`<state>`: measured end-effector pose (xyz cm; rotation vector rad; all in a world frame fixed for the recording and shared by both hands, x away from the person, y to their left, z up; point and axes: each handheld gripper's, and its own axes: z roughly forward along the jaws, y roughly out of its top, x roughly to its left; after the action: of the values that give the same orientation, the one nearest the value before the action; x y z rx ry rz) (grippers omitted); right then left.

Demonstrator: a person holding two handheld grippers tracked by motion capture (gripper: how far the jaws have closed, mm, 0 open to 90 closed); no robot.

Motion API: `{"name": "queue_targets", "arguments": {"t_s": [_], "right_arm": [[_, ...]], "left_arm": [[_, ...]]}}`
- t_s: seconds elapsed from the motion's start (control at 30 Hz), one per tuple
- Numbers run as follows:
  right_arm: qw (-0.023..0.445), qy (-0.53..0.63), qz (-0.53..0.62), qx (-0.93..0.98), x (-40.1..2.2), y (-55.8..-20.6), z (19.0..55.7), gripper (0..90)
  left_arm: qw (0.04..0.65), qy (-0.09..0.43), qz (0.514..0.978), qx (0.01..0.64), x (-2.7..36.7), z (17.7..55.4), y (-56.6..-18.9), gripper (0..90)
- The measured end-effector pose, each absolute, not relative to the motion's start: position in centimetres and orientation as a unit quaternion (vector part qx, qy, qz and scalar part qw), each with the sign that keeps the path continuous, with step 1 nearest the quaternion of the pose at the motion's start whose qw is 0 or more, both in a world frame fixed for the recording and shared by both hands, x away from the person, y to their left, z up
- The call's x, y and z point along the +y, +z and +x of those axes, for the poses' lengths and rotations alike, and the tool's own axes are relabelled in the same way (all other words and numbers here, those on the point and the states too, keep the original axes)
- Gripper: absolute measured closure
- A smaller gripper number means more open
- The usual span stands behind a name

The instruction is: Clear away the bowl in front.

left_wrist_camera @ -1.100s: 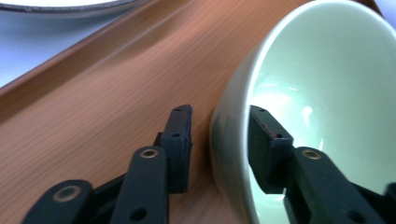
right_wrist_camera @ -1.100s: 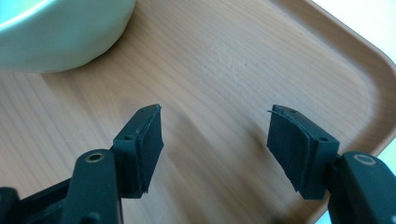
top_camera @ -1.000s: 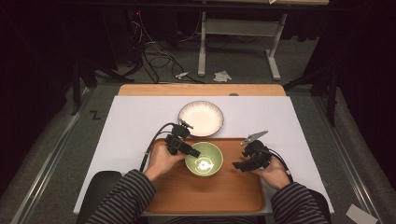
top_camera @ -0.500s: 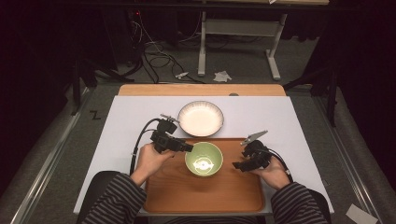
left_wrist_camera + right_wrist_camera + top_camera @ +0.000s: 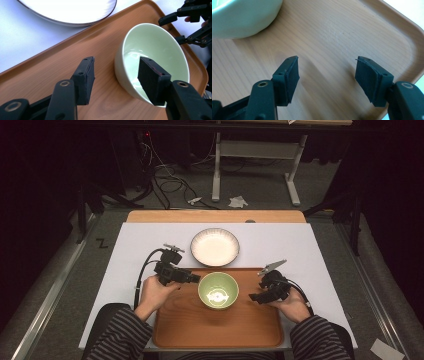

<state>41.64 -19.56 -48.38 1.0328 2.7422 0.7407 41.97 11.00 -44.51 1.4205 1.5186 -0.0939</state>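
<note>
A pale green bowl (image 5: pixel 218 290) stands empty on a wooden tray (image 5: pixel 215 325) at the near edge of the table. My left gripper (image 5: pixel 196 279) is open at the bowl's left side. In the left gripper view the bowl (image 5: pixel 155 47) has its near rim between the two jaws of my left gripper (image 5: pixel 117 77), one outside and one over the inside. My right gripper (image 5: pixel 253 296) hangs open over the tray to the right of the bowl, apart from it. In the right gripper view that gripper (image 5: pixel 327 80) holds nothing above bare tray wood (image 5: pixel 337 32), with the bowl (image 5: pixel 242 17) at upper left.
A white plate (image 5: pixel 215 246) with a dark rim lies on the white table cover (image 5: pixel 300 245) just beyond the tray. The plate's edge (image 5: pixel 67 10) shows at the top of the left gripper view. The tray's right rim (image 5: pixel 412 42) curves up close to my right gripper.
My left gripper drew back to the left from the bowl, then came right again to the bowl's rim. The right gripper has hardly moved.
</note>
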Motion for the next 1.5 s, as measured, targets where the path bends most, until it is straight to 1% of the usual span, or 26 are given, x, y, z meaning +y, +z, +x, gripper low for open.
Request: {"name": "queue_targets", "arguments": {"t_s": [0.1, 0.37, 0.87, 1.13, 1.3, 1.5], "right_arm": [[0.06, 0.241, 0.338, 0.908, -19.6, -48.4, 41.7, 37.0], [0.061, 0.241, 0.339, 0.907, -19.6, -48.4, 41.6, 37.0], [0.06, 0.242, 0.335, 0.908, -19.5, -48.4, 41.6, 37.0], [0.06, 0.242, 0.335, 0.909, -19.5, -48.4, 41.6, 37.0], [0.06, 0.242, 0.332, 0.91, -19.5, -48.5, 41.6, 37.0], [0.059, 0.24, 0.334, 0.91, -19.4, -48.5, 41.6, 36.9]], "left_arm": [[0.499, -0.034, 0.596, 0.628, 11.1, 42.1, -44.9, 47.2], [0.49, -0.029, 0.589, 0.642, 11.3, 42.4, -45.8, 47.0], [0.456, -0.012, 0.606, 0.652, 11.2, 42.9, -47.9, 46.6], [0.434, 0.001, 0.619, 0.654, 10.5, 43.0, -49.1, 46.5], [0.433, 0.003, 0.621, 0.653, 10.5, 43.1, -49.3, 46.5], [0.425, 0.02, 0.629, 0.651, 10.3, 43.0, -49.8, 46.3]]}}
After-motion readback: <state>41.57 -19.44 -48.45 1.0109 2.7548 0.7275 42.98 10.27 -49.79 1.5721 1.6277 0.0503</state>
